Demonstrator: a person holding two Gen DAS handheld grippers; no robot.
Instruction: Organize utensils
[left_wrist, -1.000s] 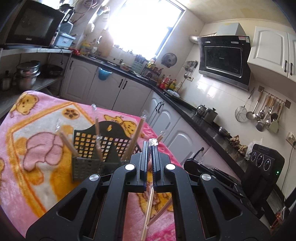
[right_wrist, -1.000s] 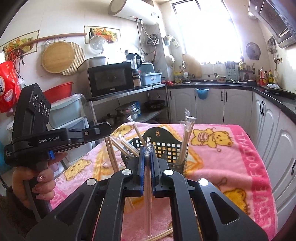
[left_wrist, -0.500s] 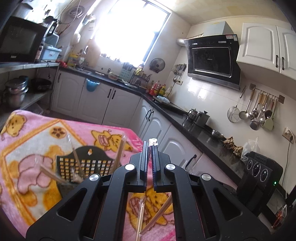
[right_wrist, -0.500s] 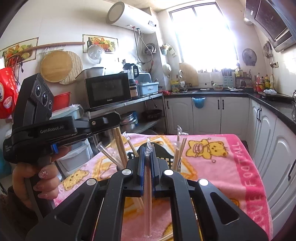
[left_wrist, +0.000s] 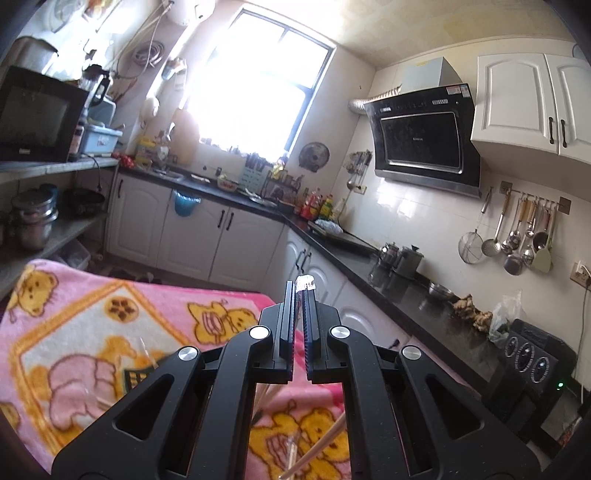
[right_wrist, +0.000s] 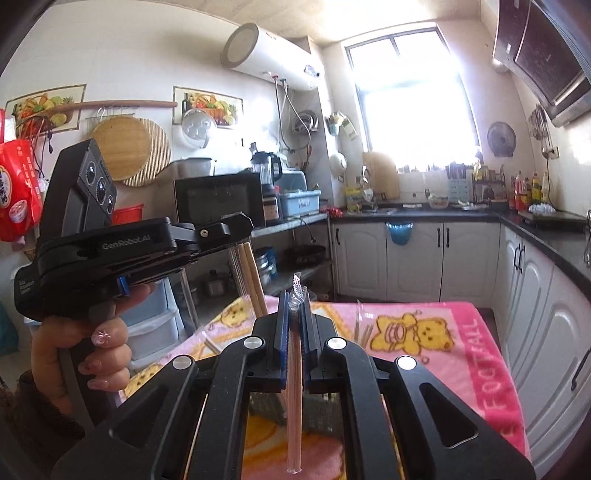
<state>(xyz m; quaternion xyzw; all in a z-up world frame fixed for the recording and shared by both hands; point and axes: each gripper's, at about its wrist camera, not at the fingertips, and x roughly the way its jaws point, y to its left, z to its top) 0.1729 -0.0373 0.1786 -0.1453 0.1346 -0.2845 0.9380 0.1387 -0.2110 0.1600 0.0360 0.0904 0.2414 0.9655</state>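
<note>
My left gripper (left_wrist: 299, 291) is shut on a plastic-wrapped pair of chopsticks (left_wrist: 306, 283), whose wrapper tip sticks out above the jaws. In the right wrist view the left gripper (right_wrist: 236, 227) holds those chopsticks (right_wrist: 251, 277) hanging down, high above the table. My right gripper (right_wrist: 294, 301) is shut on another wrapped pair of chopsticks (right_wrist: 294, 387) that runs down between the jaws. The black slotted utensil basket (right_wrist: 317, 413) sits below and behind my right gripper, mostly hidden; a corner of it (left_wrist: 138, 376) shows in the left wrist view.
A pink bear-print blanket (right_wrist: 443, 332) covers the table. Loose wrapped chopsticks (left_wrist: 317, 450) lie on it under my left gripper. Kitchen cabinets (right_wrist: 406, 258) and counter stand beyond the far table edge, shelves with a microwave (right_wrist: 218, 199) to the left.
Both grippers have risen with their chopsticks held. The basket has dropped low in both views and is now mostly hidden behind the gripper bodies.
</note>
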